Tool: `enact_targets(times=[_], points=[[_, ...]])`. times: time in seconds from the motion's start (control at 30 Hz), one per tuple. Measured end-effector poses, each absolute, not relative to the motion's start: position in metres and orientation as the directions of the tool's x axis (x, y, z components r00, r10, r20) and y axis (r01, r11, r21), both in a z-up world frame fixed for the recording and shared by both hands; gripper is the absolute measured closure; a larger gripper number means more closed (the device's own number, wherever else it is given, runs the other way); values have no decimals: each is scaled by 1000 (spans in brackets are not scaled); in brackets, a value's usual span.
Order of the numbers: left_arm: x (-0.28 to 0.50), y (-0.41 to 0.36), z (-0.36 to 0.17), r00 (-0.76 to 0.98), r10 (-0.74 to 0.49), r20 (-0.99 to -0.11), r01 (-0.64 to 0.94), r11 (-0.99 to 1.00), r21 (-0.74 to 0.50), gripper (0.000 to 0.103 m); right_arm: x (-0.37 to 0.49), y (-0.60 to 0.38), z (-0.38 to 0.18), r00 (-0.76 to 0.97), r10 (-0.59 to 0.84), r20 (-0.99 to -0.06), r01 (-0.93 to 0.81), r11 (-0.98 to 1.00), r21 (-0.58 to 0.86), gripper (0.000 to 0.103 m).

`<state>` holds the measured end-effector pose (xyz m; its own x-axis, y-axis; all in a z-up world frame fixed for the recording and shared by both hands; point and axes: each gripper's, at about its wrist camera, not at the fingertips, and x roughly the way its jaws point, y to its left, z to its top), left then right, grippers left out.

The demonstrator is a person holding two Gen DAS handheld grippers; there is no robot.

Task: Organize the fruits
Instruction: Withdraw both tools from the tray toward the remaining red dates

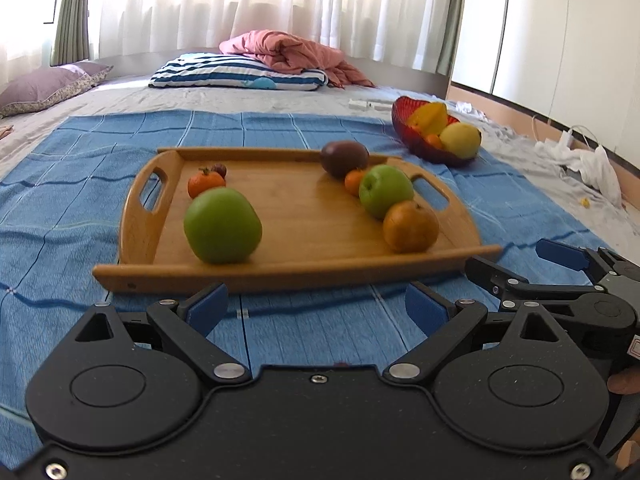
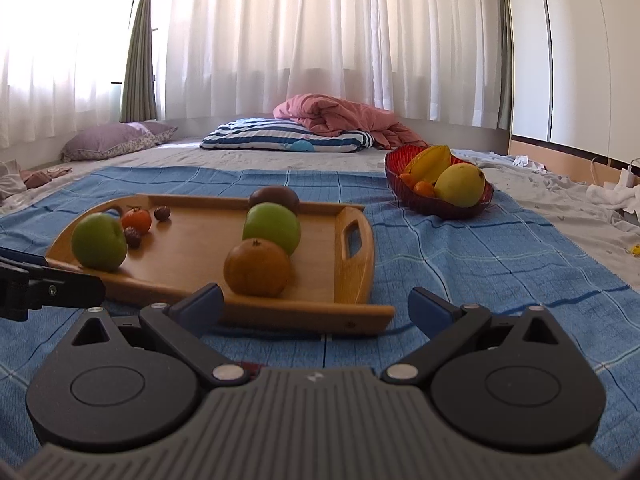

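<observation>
A wooden tray (image 1: 304, 216) (image 2: 192, 240) lies on a blue cloth. On it are two green apples (image 1: 222, 225) (image 1: 385, 191), a brown-orange fruit (image 1: 410, 226) (image 2: 257, 267), a dark purple fruit (image 1: 344, 158) (image 2: 274, 197), small oranges (image 1: 205, 184) and small dark fruits (image 2: 133, 237). A red bowl (image 1: 424, 148) (image 2: 440, 204) at the back right holds a starfruit (image 2: 430, 166), a yellow fruit (image 2: 460, 184) and small oranges. My left gripper (image 1: 318, 306) is open and empty just before the tray's front edge. My right gripper (image 2: 316, 306) is open and empty near the tray's front right corner; it also shows in the left wrist view (image 1: 520, 264).
The blue cloth (image 1: 60, 216) (image 2: 480, 264) covers a bed. A striped pillow (image 1: 240, 74), a pink blanket (image 2: 340, 120) and a purple pillow (image 2: 116, 142) lie at the back. White cloths and cables (image 1: 588, 160) lie at the right by the wall.
</observation>
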<state>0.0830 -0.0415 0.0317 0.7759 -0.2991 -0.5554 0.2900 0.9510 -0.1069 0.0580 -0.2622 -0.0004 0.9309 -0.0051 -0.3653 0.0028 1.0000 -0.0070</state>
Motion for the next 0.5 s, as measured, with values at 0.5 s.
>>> enact_targets(times=[0.5], points=[[55, -43, 13, 767, -275, -580, 280, 956, -84, 7, 39, -249, -21, 921, -3, -389, -17, 999, -49, 0]])
